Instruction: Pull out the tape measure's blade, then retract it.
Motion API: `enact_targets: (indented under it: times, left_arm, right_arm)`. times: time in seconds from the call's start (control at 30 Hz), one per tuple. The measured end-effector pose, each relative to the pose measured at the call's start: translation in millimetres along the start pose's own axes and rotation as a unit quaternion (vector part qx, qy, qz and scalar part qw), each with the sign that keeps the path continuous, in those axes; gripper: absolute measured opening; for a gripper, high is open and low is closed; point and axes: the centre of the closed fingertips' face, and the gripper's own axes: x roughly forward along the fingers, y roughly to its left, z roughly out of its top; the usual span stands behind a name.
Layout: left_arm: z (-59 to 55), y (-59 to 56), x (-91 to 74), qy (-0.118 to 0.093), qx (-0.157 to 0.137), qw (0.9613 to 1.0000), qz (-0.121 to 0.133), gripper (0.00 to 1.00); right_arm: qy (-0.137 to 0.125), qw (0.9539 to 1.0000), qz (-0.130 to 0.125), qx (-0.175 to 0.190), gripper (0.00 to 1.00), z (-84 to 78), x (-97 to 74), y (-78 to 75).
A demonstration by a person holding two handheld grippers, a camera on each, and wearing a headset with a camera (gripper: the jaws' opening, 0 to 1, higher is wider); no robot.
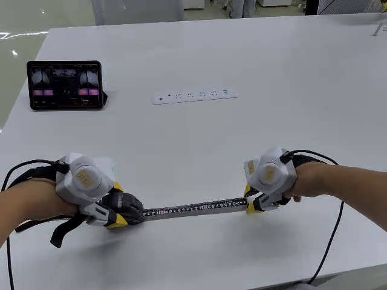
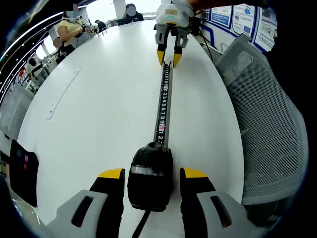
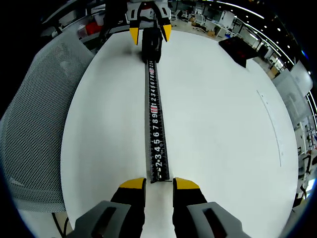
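Observation:
The black tape measure case [image 1: 128,209] lies on the white table [image 1: 199,145] near its front edge. My left gripper [image 1: 123,211] is shut on it; in the left gripper view the case [image 2: 151,176] sits between the yellow-tipped fingers [image 2: 112,174]. The blade [image 1: 196,209] runs flat along the table to the right, printed side up. My right gripper [image 1: 251,203] is shut on the blade's end. The right gripper view shows that end [image 3: 159,176] between the yellow fingertips [image 3: 132,184], with the blade [image 3: 156,114] stretching to the case [image 3: 150,47].
A tablet [image 1: 65,84] with a lit screen stands at the back left. A white power strip [image 1: 193,96] lies mid-table. A grey mesh chair [image 2: 262,114] stands off the table's front edge. Black cables [image 1: 329,241] trail from both grippers.

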Motion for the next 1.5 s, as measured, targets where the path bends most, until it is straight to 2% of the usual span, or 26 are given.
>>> enact_targets:
  times: [0.1,0.37,0.43,0.5,0.67,0.9,0.97,1.03,1.13,1.23,1.43,1.5]
  left_arm:
    - [1.6,-0.5,-3.2,-0.004,-0.008,1.0000,0.002,0.45]
    - [10.8,-0.1,-11.9,-0.025,-0.029,0.9992,0.012,0.57]
    - [10.7,2.3,-12.9,-0.025,-0.029,0.9990,0.021,0.62]
    - [9.2,3.7,-15.0,-0.023,-0.046,0.9983,0.026,0.69]
    - [9.0,1.5,-17.8,-0.031,-0.062,0.9974,0.021,0.72]
    - [7.5,-6.5,-15.9,-0.033,-0.061,0.9976,0.008,0.78]
    - [3.0,-11.4,-14.2,-0.018,-0.041,0.9990,0.004,0.82]
    - [1.9,-14.5,-13.8,-0.017,-0.042,0.9990,-0.001,0.86]
    - [2.0,-14.5,-17.3,-0.029,-0.065,0.9974,-0.001,0.89]
    - [5.3,-12.1,-19.8,-0.055,-0.090,0.9944,0.003,0.91]
    - [7.0,-10.5,-20.5,-0.071,-0.129,0.9891,0.014,0.97]
    - [10.4,-10.7,-20.2,-0.083,-0.143,0.9861,0.017,0.99]
  right_arm:
    - [-0.012,0.9998,-0.010,0.011,0.21,2.7,-4.6,-4.1]
    - [-0.020,0.9994,-0.014,0.026,0.29,5.1,-9.9,-5.9]
    - [-0.021,0.9993,-0.013,0.027,0.31,6.1,-10.3,-5.2]
    - [-0.022,0.9993,-0.012,0.027,0.32,6.9,-11.0,-3.6]
    - [-0.022,0.9992,-0.010,0.030,0.36,6.4,-12.0,-1.3]
    - [-0.021,0.9996,-0.007,0.020,0.44,5.1,-13.5,2.4]
    - [-0.020,0.9996,-0.004,0.019,0.46,4.7,-14.2,4.0]
    - [-0.021,0.9996,-0.002,0.018,0.47,5.1,-14.6,5.5]
    - [-0.023,0.9995,-0.003,0.022,0.49,5.5,-15.0,6.2]
    - [-0.030,0.9988,-0.006,0.038,0.52,6.7,-14.8,6.7]
    - [-0.042,0.9969,-0.016,0.064,0.60,8.6,-14.7,6.4]
    - [-0.050,0.9953,-0.022,0.080,0.64,9.1,-16.1,5.1]
